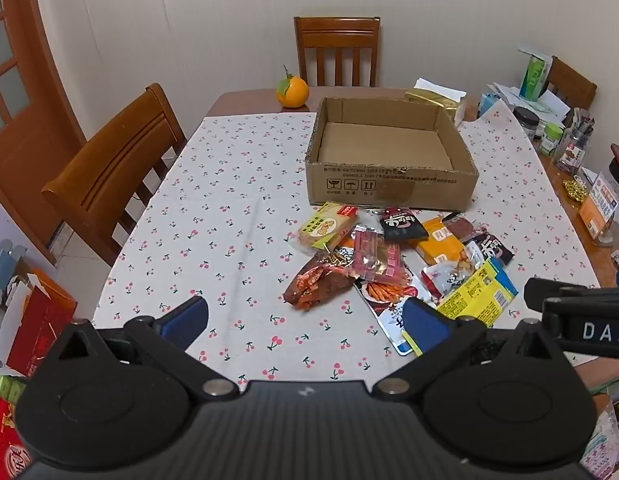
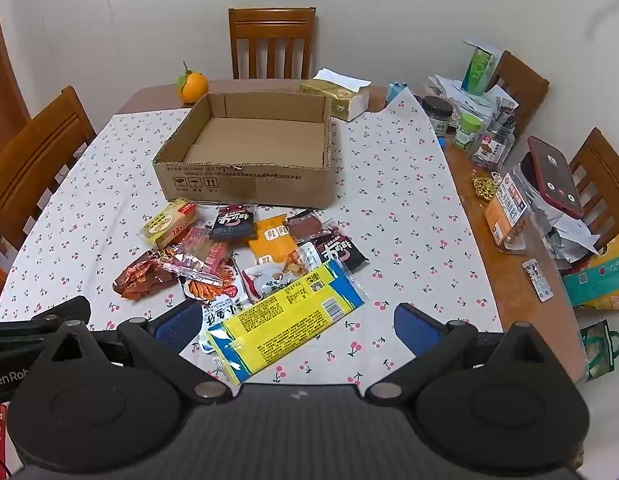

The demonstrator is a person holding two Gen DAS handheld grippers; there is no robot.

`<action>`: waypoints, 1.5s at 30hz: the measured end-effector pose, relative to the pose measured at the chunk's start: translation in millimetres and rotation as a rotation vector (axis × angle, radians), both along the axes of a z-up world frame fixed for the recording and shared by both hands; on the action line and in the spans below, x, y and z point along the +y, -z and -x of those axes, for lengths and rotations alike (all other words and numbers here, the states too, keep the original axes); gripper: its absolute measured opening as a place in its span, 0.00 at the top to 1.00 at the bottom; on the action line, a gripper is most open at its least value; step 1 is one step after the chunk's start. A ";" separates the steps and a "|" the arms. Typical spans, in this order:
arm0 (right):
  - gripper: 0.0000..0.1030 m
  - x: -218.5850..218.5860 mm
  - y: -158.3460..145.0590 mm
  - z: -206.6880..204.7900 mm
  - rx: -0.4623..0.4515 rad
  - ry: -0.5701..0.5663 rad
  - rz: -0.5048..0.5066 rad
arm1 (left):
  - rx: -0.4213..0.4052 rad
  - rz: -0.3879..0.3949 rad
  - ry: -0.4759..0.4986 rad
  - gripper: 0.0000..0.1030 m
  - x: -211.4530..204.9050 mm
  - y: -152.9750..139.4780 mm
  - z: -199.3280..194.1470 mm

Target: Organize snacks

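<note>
An open, empty cardboard box [image 1: 391, 190] [image 2: 245, 188] stands on the cherry-print tablecloth. In front of it lies a pile of snack packets: a yellow-and-blue packet [image 2: 285, 320] [image 1: 477, 296], an orange packet [image 2: 273, 240] [image 1: 439, 242], a red-brown packet [image 2: 141, 276] [image 1: 315, 286], a pink strip packet [image 1: 373, 258] and black packets [image 2: 233, 222]. My left gripper [image 1: 305, 326] is open and empty above the cloth, left of the pile. My right gripper [image 2: 297, 328] is open, hovering over the near end of the yellow packet.
An orange [image 1: 292, 91] [image 2: 192, 85] sits behind the box. A tissue box [image 2: 337, 96], jars [image 2: 467, 130], a phone [image 2: 553, 176] and papers crowd the table's right side. Wooden chairs [image 1: 117, 168] [image 2: 271, 42] stand at the left and far edges.
</note>
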State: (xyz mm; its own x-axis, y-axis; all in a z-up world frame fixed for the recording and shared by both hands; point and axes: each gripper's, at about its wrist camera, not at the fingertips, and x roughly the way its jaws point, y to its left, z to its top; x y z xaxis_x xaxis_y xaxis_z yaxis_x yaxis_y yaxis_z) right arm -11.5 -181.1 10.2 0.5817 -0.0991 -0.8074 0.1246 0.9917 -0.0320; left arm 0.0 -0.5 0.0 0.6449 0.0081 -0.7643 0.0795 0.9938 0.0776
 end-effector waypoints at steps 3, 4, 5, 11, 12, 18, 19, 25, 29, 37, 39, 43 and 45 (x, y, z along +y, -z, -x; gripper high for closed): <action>0.00 -0.4 1.3 1.1 0.002 0.001 0.012 | -0.002 -0.007 -0.001 0.01 -0.4 -0.1 0.0; 0.00 0.1 1.7 1.3 0.002 0.002 0.014 | -0.002 -0.008 -0.003 0.01 -0.8 0.0 0.1; 0.00 -0.1 2.3 1.4 0.002 0.001 0.011 | -0.002 -0.011 -0.003 0.01 -1.6 -0.1 0.2; 0.00 0.7 -1.8 -1.1 0.003 0.000 0.008 | 0.001 0.007 0.001 0.01 -0.8 -1.2 0.0; 0.00 1.3 -2.3 -1.8 0.003 0.000 0.010 | 0.001 0.007 0.001 0.01 -1.0 -1.4 -0.1; 0.00 0.4 -1.5 -1.9 -0.002 -0.002 0.011 | 0.002 0.009 -0.001 0.01 0.2 -2.0 -1.4; 0.00 -0.4 -1.4 -2.4 -0.001 -0.002 0.009 | 0.002 0.011 0.000 0.01 0.5 -1.7 -1.4; 0.00 0.3 -0.8 -3.2 -0.001 -0.002 0.010 | 0.002 0.012 0.000 0.01 -0.5 -1.5 -2.6; 0.00 0.5 -0.2 -4.1 -0.002 -0.001 0.014 | 0.005 0.014 -0.007 0.01 -1.8 -2.0 -3.7; 0.00 -0.1 0.2 -4.6 -0.001 -0.003 0.013 | 0.004 0.015 -0.007 0.01 -2.7 -1.1 -4.9; 0.00 -0.6 0.5 -5.4 -0.001 -0.001 0.012 | 0.006 0.016 -0.007 0.01 -3.5 -0.8 -6.2; 0.00 -0.8 0.7 -6.2 -0.001 -0.005 0.011 | 0.006 0.016 -0.008 0.01 -4.0 -1.0 -6.4; 0.00 -1.0 0.8 -7.2 -0.002 -0.007 0.011 | 0.005 0.016 -0.009 0.01 -4.3 -0.9 -6.6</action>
